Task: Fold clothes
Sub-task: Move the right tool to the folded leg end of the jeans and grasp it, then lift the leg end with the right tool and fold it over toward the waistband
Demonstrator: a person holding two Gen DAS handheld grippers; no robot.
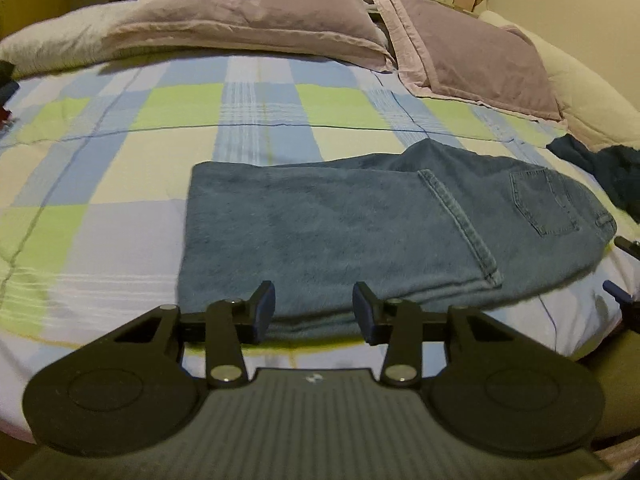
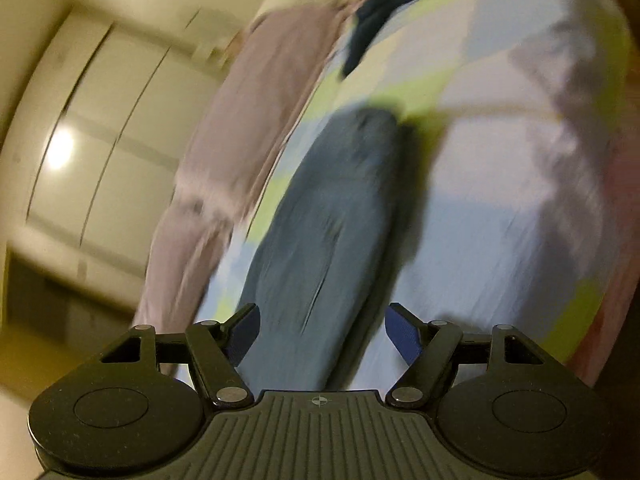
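Note:
A pair of blue jeans (image 1: 360,232), folded in half, lies flat on the checked quilt (image 1: 120,168), with the back pocket at the right. My left gripper (image 1: 314,310) is open at the jeans' near edge. Its pads stand apart over the denim and press on nothing. The right wrist view is blurred and tilted. There the jeans (image 2: 320,232) run away from my right gripper (image 2: 322,330), which is open wide with nothing gripped. Two dark fingers of the right gripper (image 1: 622,276) show at the right edge of the left wrist view, beside the jeans' waist end.
Two mauve pillows (image 1: 260,16) lie across the head of the bed. A dark navy garment (image 1: 600,164) is crumpled at the bed's right side, also seen as a dark garment (image 2: 384,8) past the jeans. Pale wardrobe doors (image 2: 100,140) stand beyond the bed.

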